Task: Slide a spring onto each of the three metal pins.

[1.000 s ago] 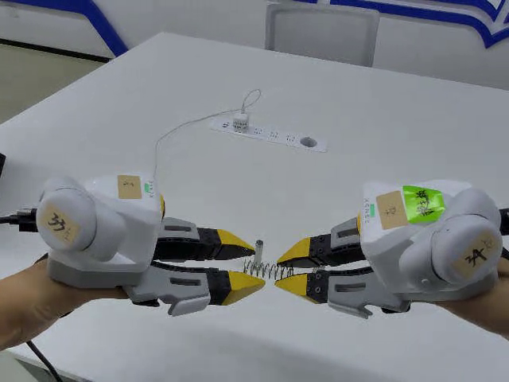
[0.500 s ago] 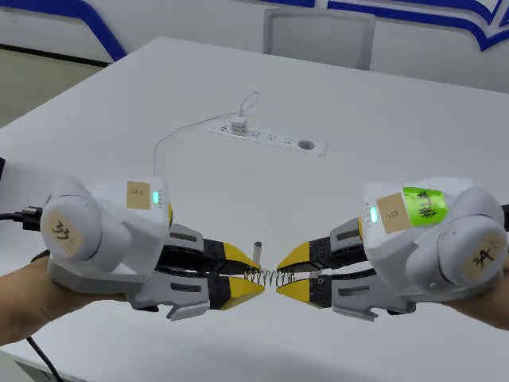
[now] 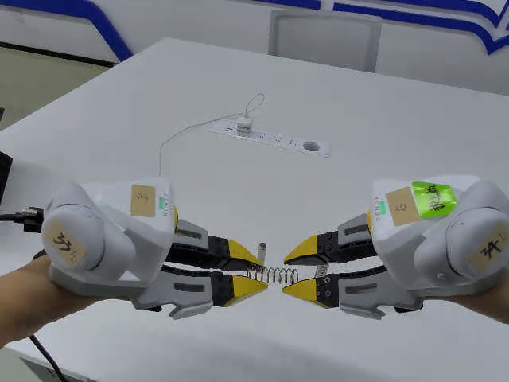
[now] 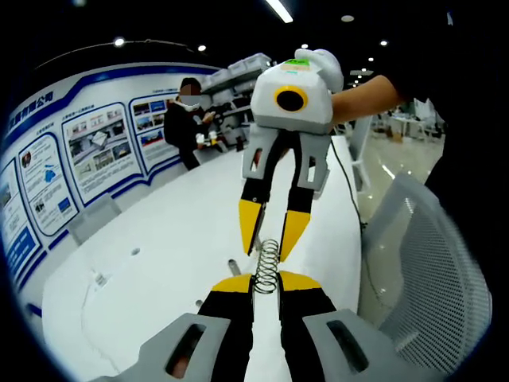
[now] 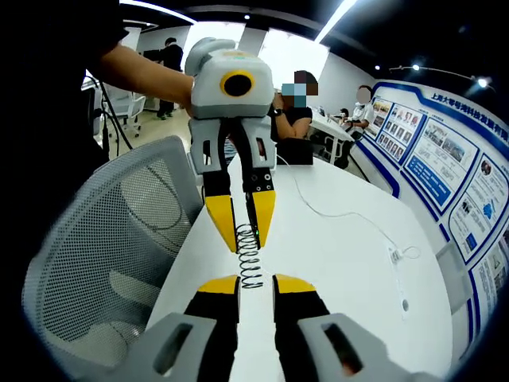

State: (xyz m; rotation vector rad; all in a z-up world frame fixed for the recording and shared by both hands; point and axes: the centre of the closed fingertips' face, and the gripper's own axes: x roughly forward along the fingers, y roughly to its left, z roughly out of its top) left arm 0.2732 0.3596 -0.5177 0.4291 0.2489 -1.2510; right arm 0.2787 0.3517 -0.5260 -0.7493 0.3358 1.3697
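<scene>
A small metal spring (image 3: 273, 275) lies level between the two facing grippers, just above the white table (image 3: 358, 119). My left gripper (image 3: 260, 274) is shut on one end of it; in the left gripper view the spring (image 4: 266, 267) rises from between the yellow tips. My right gripper (image 3: 289, 274) faces it, jaws open, with the spring's other end (image 5: 251, 274) between its tips. One short metal pin (image 3: 262, 249) stands upright on the table just behind the spring; the pin (image 4: 233, 267) sits left of the jaws.
A white power strip (image 3: 270, 137) with a plug and thin cable lies mid-table. A grey chair (image 3: 322, 36) stands at the far edge. A mesh chair (image 4: 421, 270) is close to the near table edge. People stand in the background.
The head camera has shifted a little. Both grippers stay tip to tip with the spring between them; the left gripper has rolled slightly.
</scene>
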